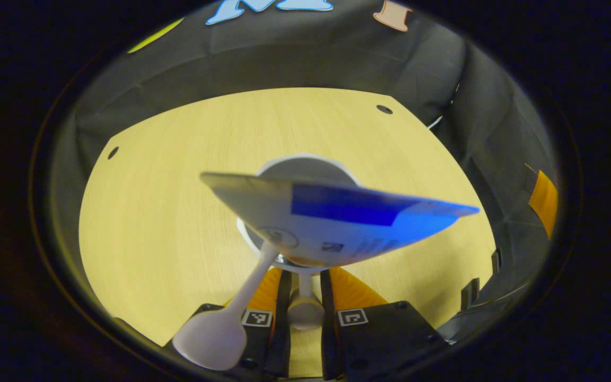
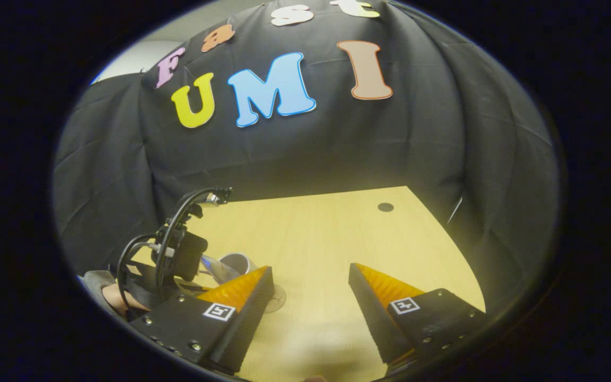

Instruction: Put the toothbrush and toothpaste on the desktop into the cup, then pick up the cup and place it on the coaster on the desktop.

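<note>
Both fingers of the left gripper (image 1: 305,297) stand close together in the left gripper view, pinching the cup (image 1: 305,183) by a pale part low on its near side that sits squeezed between them. Above those fingers the cup's white rim shows as a rounded arc, and the cup looks lifted clear of the wooden desktop (image 1: 167,212), though how far I cannot tell. Across the cup's mouth the toothpaste (image 1: 337,217) tube leans out toward the camera, its flat end spread wide over the rim. Beside the tube, the toothbrush (image 1: 220,329) slants out of the cup to the left, its broad pale end hanging just beside the left finger. In the right gripper view, the right gripper (image 2: 311,289) has its fingers spread wide apart with bare desktop between them, holding nothing. Left of it, that view shows the left gripper with its cables, a hand (image 2: 117,300) behind it, and the cup at its tip.
</note>
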